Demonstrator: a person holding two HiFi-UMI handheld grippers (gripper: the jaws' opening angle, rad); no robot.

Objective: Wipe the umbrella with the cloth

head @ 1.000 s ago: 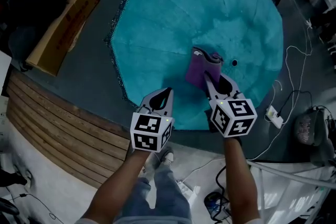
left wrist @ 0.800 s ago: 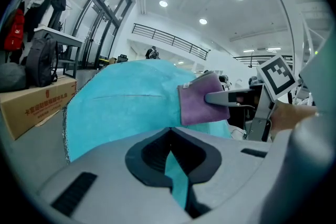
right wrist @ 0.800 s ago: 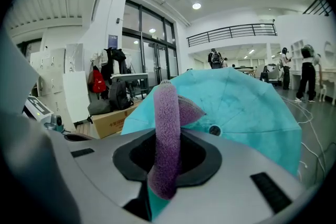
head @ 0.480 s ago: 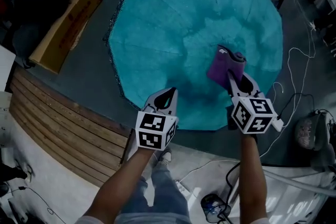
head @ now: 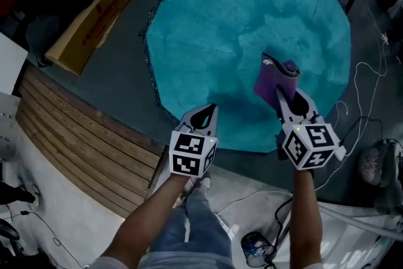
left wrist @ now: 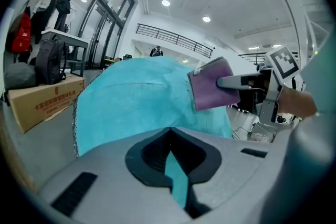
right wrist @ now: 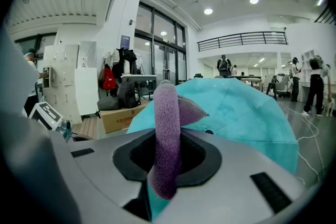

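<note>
An open teal umbrella [head: 239,22] rests canopy-up on the dark floor; it fills the middle of the left gripper view [left wrist: 136,97] and the right gripper view [right wrist: 241,107]. My right gripper [head: 284,94] is shut on a folded purple cloth [head: 274,80], pressed to the canopy near its near-right rim. The cloth [right wrist: 167,134] stands upright between those jaws [right wrist: 168,139]. From the left gripper view the cloth [left wrist: 210,84] lies flat on the fabric. My left gripper [head: 206,111] sits at the canopy's near rim, jaws together with a teal strip between them [left wrist: 169,131].
A long cardboard box [head: 94,9] lies left of the umbrella, by a backpack [left wrist: 50,60]. Wooden planks [head: 82,148] run along the near left. Cables and a power strip [head: 337,149] trail on the right. The person's legs and shoe [head: 198,186] are below the grippers.
My right gripper slid the purple cloth rightward across the canopy, mostly in the first half second. The left gripper stayed at the near rim. The head view shifted slightly.
</note>
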